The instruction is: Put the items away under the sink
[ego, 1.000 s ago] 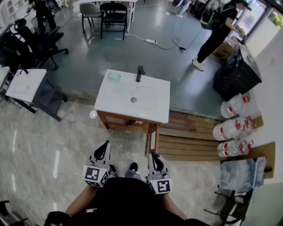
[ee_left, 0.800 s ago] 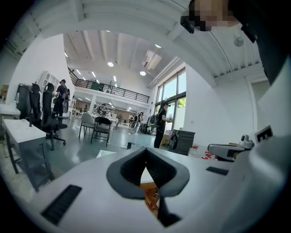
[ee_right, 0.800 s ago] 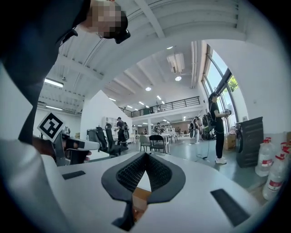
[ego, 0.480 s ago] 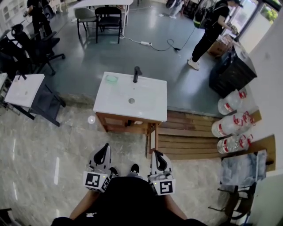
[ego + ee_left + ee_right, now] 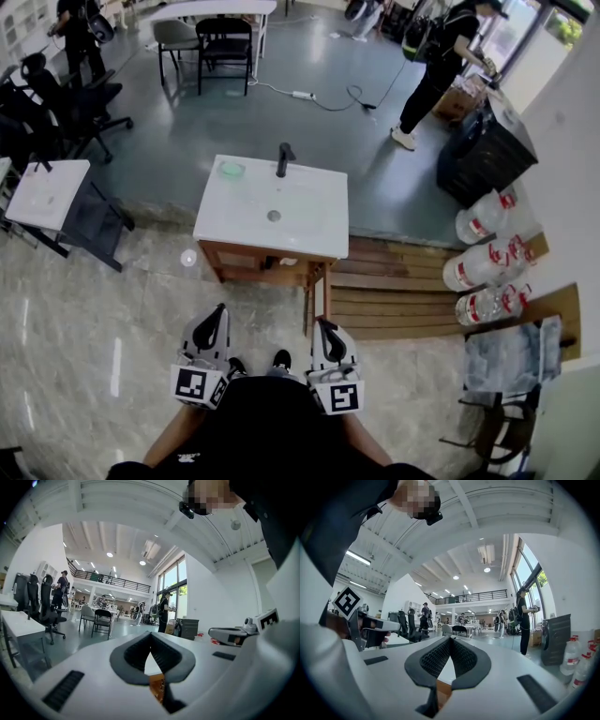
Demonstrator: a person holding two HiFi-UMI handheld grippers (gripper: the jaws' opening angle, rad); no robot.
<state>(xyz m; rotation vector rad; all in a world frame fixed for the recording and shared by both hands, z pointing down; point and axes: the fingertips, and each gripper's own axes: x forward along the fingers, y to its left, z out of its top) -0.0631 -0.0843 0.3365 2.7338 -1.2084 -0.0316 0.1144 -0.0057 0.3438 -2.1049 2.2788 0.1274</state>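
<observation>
A white sink top with a black faucet rests on a wooden stand ahead of me. A small green item lies at the sink's back left corner. The space under the sink is hidden from the head view. My left gripper and right gripper are held side by side at my waist, well short of the sink. Both are shut with nothing in them. The left gripper and the right gripper each point level at the sink, with tips touching.
A low wooden platform lies right of the stand, with three water jugs along the wall. A black cabinet and a standing person are at back right. A white side table stands left, and a small round object lies on the floor.
The head view has drifted a little, so the sink sits slightly further left. Both grippers stay shut and side by side at my waist.
</observation>
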